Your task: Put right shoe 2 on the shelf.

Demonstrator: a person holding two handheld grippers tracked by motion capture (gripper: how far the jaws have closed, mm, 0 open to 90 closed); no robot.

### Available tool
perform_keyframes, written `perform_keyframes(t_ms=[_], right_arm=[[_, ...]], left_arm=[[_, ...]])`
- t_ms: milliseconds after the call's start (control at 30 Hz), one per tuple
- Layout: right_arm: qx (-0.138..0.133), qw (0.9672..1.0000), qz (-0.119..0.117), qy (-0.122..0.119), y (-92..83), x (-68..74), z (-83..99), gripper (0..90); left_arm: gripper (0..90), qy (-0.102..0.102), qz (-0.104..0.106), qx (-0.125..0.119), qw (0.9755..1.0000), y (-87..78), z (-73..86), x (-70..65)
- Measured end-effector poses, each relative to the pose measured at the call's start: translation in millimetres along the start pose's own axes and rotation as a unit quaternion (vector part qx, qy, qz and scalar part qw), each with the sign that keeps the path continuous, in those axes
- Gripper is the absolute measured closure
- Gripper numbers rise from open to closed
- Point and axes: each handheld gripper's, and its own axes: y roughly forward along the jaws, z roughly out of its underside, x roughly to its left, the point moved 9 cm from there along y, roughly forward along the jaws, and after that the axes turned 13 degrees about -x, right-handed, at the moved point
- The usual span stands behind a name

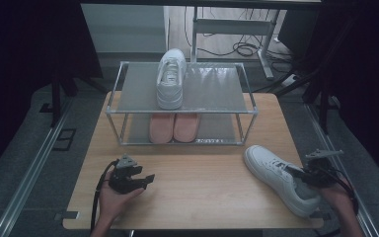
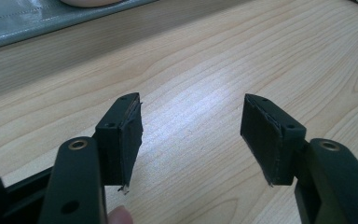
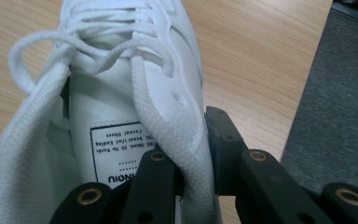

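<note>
The right hand-held gripper (image 3: pixel 193 154) clamps the white sneaker's (image 3: pixel 121 93) padded collar, one jaw inside, one outside.

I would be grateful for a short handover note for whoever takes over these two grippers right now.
Right gripper: shut on the side wall of the white sneaker at the table's near right; one jaw inside the shoe, one outside.
Left gripper: open, holding nothing, over bare table at the near left.
Done: the other white sneaker is on the rack's top shelf; a pink pair sits on the lower shelf.
Left: probably lift the gripped sneaker and set it beside its mate on the top shelf.
</note>
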Motion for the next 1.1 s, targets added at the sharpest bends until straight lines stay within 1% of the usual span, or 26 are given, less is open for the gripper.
perform_keyframes(t_ms=[200,367,467,500,600,667,700,900,933,1100], right_arm=[[-0.017,0.9997,-0.005,0.015,-1.1,0.6,-3.4,81.0],[-0.03,0.9994,-0.011,0.011,-5.7,5.5,-10.7,81.2],[-0.037,0.9991,-0.017,0.013,-9.0,7.6,-13.7,81.2],[-0.045,0.9986,-0.022,0.017,-12.2,8.3,-16.1,81.2],[-0.062,0.9973,-0.029,0.026,-18.5,9.3,-20.7,81.2],[-0.066,0.9969,-0.031,0.028,-20.1,9.6,-21.9,81.2],[-0.077,0.9959,-0.036,0.031,-24.7,10.4,-25.4,81.2],[-0.092,0.9944,-0.042,0.031,-32.8,13.1,-32.7,81.2],[-0.099,0.9936,-0.046,0.031,-35.5,15.6,-36.2,81.2],[-0.113,0.9908,-0.067,0.033,-39.6,27.1,-46.0,81.2]], left_arm=[[39.1,0.0,0.0,0.0,1.0,-0.2,0.1,0.4],[39.2,-0.002,-0.001,-0.001,1.0,-1.0,-0.3,0.9],[39.1,-0.003,-0.001,-0.001,1.0,-0.9,-0.1,0.8],[39.1,-0.003,-0.001,-0.001,1.0,-0.8,0.0,0.8],[39.2,-0.004,-0.001,-0.001,1.0,-0.8,-0.1,1.0],[39.1,-0.004,-0.001,-0.001,1.0,-0.9,-0.1,0.9],[39.2,-0.003,-0.001,-0.001,1.0,-0.9,-0.1,0.9],[39.2,-0.005,-0.002,0.001,1.0,-0.3,0.3,0.3],[39.1,-0.005,-0.002,0.001,1.0,-0.3,0.3,0.4],[39.1,-0.005,-0.002,0.001,1.0,-0.5,0.2,0.4]])
